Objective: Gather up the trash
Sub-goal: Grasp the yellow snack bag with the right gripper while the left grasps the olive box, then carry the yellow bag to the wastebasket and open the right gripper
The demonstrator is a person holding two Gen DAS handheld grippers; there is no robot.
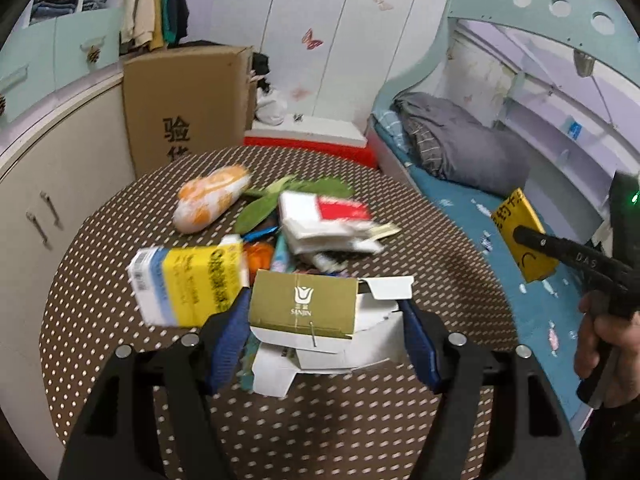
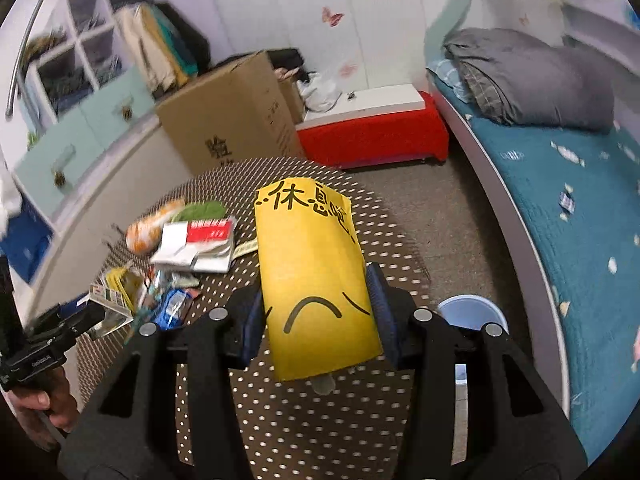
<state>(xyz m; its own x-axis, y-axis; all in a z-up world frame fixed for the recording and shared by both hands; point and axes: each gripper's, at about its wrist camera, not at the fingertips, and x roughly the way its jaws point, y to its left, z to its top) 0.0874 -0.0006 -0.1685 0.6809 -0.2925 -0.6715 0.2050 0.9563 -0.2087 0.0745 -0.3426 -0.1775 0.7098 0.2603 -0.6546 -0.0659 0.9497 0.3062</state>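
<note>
My left gripper (image 1: 322, 328) is shut on a gold and white SANJIN carton (image 1: 304, 304), held just above the round dotted table (image 1: 120, 240). A yellow and white box (image 1: 188, 284) lies against its left finger. Beyond it lies a heap of trash: a red and white packet (image 1: 328, 216), an orange-patterned wrapper (image 1: 212, 196), green leaves (image 1: 260, 204). My right gripper (image 2: 316, 312) is shut on a yellow paper packet with black characters (image 2: 312, 264), held above the table's right side. That packet also shows in the left wrist view (image 1: 520, 232).
A pale blue bin (image 2: 472, 312) stands on the floor right of the table. A bed with teal cover (image 2: 580, 208) runs along the right. A cardboard box (image 2: 232, 120), a red bench (image 2: 372, 132) and cabinets (image 1: 60, 152) stand behind and left.
</note>
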